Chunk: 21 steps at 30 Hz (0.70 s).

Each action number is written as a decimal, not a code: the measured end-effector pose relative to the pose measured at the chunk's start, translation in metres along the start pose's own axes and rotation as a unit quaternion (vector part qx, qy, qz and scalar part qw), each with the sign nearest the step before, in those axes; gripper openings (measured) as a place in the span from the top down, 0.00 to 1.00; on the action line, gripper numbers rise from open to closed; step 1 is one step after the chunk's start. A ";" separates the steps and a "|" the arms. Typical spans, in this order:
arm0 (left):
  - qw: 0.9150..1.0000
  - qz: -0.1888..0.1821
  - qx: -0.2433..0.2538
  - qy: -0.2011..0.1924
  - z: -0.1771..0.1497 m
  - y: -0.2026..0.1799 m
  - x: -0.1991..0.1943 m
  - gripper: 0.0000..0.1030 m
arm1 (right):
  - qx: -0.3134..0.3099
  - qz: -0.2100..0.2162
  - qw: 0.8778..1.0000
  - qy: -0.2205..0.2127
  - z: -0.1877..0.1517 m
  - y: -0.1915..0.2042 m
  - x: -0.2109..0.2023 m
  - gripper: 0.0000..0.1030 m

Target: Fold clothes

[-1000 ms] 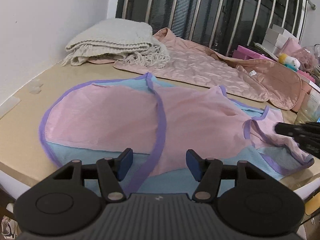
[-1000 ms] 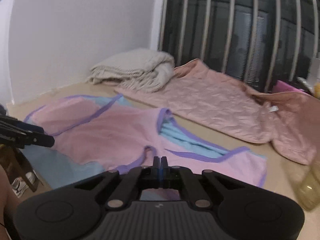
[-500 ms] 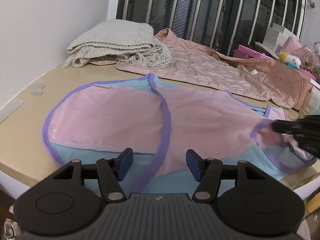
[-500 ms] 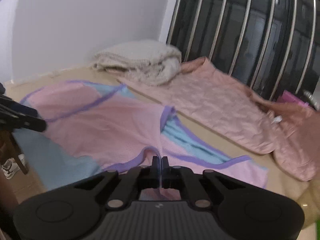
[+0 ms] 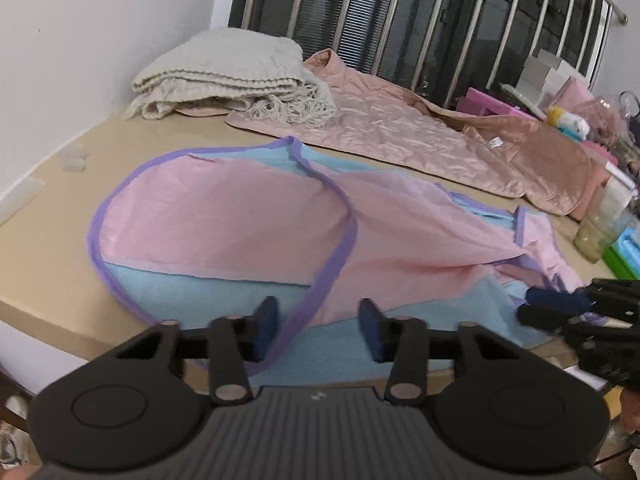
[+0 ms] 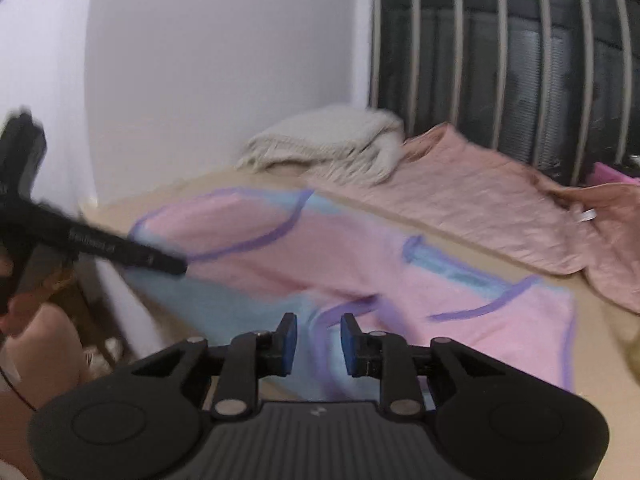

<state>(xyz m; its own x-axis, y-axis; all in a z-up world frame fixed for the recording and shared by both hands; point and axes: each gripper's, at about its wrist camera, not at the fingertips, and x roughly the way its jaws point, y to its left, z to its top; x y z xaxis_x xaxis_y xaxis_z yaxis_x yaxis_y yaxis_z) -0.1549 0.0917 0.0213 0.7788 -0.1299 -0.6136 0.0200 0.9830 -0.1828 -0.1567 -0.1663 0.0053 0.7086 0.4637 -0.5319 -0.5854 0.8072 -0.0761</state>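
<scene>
A pink and light-blue garment with purple trim [image 5: 248, 232] lies spread on the tan table [image 5: 48, 280]. It also shows in the right wrist view [image 6: 320, 256], blurred. My left gripper [image 5: 318, 330] is open and empty above the garment's near blue hem and purple strap. My right gripper [image 6: 318, 344] is open, its jaws a small gap apart, over the garment's near edge with a purple-trimmed fold between them. The right gripper shows at the right of the left wrist view [image 5: 560, 308]. The left gripper shows at the left of the right wrist view [image 6: 120, 252].
A folded cream knit blanket [image 5: 228, 72] and a pink quilted cover [image 5: 420, 136] lie at the back by a barred window [image 5: 400, 12]. Boxes, a plush toy [image 5: 568, 124] and a glass jar [image 5: 604, 224] stand at the right. A white wall [image 5: 80, 40] is at the left.
My right gripper has opened and let go of the purple-trimmed fold it held, and it has swung toward the near edge. The garment's right side now lies flatter. My left gripper has stayed open.
</scene>
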 end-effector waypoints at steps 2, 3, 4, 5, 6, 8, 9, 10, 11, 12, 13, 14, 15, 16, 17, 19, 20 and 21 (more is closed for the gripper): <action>1.000 0.001 -0.003 0.000 0.000 0.001 0.000 0.73 | 0.003 0.009 1.000 0.007 0.000 0.005 0.007 0.94; 1.000 0.002 -0.006 0.000 0.000 0.002 0.000 0.78 | 0.013 0.013 1.000 0.005 0.000 0.004 0.007 0.98; 1.000 0.004 -0.010 -0.001 0.000 0.005 0.000 0.84 | 0.022 0.021 1.000 -0.004 0.000 0.003 0.003 0.98; 1.000 0.006 -0.014 -0.001 0.000 0.007 0.000 0.86 | 0.017 0.027 0.999 -0.023 -0.001 0.002 -0.006 0.98; 1.000 0.007 -0.018 -0.001 0.000 0.009 0.000 0.87 | 0.008 0.033 0.998 -0.044 -0.004 0.002 -0.017 0.98; 1.000 0.001 -0.029 -0.002 0.001 0.014 0.000 0.87 | -0.026 0.059 0.995 -0.082 -0.010 0.009 -0.039 0.98; 1.000 0.001 -0.030 -0.002 0.001 0.015 0.000 0.87 | -0.039 0.077 0.993 -0.085 -0.014 0.011 -0.045 0.98; 1.000 0.001 -0.028 -0.002 0.001 0.014 0.000 0.87 | -0.050 0.090 0.992 -0.077 -0.018 0.012 -0.047 0.98; 1.000 0.002 -0.024 -0.002 0.001 0.013 0.000 0.87 | -0.061 0.102 0.991 -0.066 -0.022 0.013 -0.048 0.98; 1.000 0.003 -0.024 -0.001 0.001 0.013 0.000 0.87 | -0.060 0.101 0.991 -0.060 -0.024 0.012 -0.047 0.93; 1.000 0.004 -0.024 0.000 0.001 0.014 -0.001 0.87 | -0.056 0.097 0.992 -0.056 -0.025 0.010 -0.046 0.89; 1.000 0.003 -0.024 0.000 0.002 0.014 -0.002 0.86 | -0.043 0.095 0.993 -0.056 -0.023 0.004 -0.046 0.81; 1.000 0.003 -0.022 0.001 0.002 0.014 -0.003 0.86 | -0.028 0.097 0.993 -0.063 -0.019 -0.003 -0.047 0.74; 1.000 0.002 -0.018 -0.001 0.003 0.013 -0.004 0.85 | -0.010 0.092 0.993 -0.076 -0.013 -0.013 -0.048 0.71; 1.000 0.002 -0.014 -0.002 0.003 0.012 -0.005 0.84 | 0.007 0.080 0.993 -0.086 -0.005 -0.023 -0.049 0.70; 1.000 0.000 -0.009 -0.007 0.006 0.008 -0.003 0.79 | 0.046 0.040 0.994 -0.086 0.014 -0.046 -0.039 0.70; 1.000 -0.001 -0.006 -0.009 0.007 0.006 -0.002 0.79 | 0.052 0.013 0.996 -0.072 0.025 -0.057 -0.022 0.70; 1.000 -0.002 -0.001 -0.008 0.009 0.003 0.002 0.79 | 0.053 -0.015 0.997 -0.054 0.036 -0.066 -0.002 0.71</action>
<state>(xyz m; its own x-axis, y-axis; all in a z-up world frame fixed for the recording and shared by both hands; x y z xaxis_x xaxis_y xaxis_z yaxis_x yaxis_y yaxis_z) -0.1481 0.0959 0.0264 0.7890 -0.1316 -0.6001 0.0222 0.9823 -0.1861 -0.1056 -0.2075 0.0414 0.7663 0.4711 -0.4370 -0.5231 0.8522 0.0014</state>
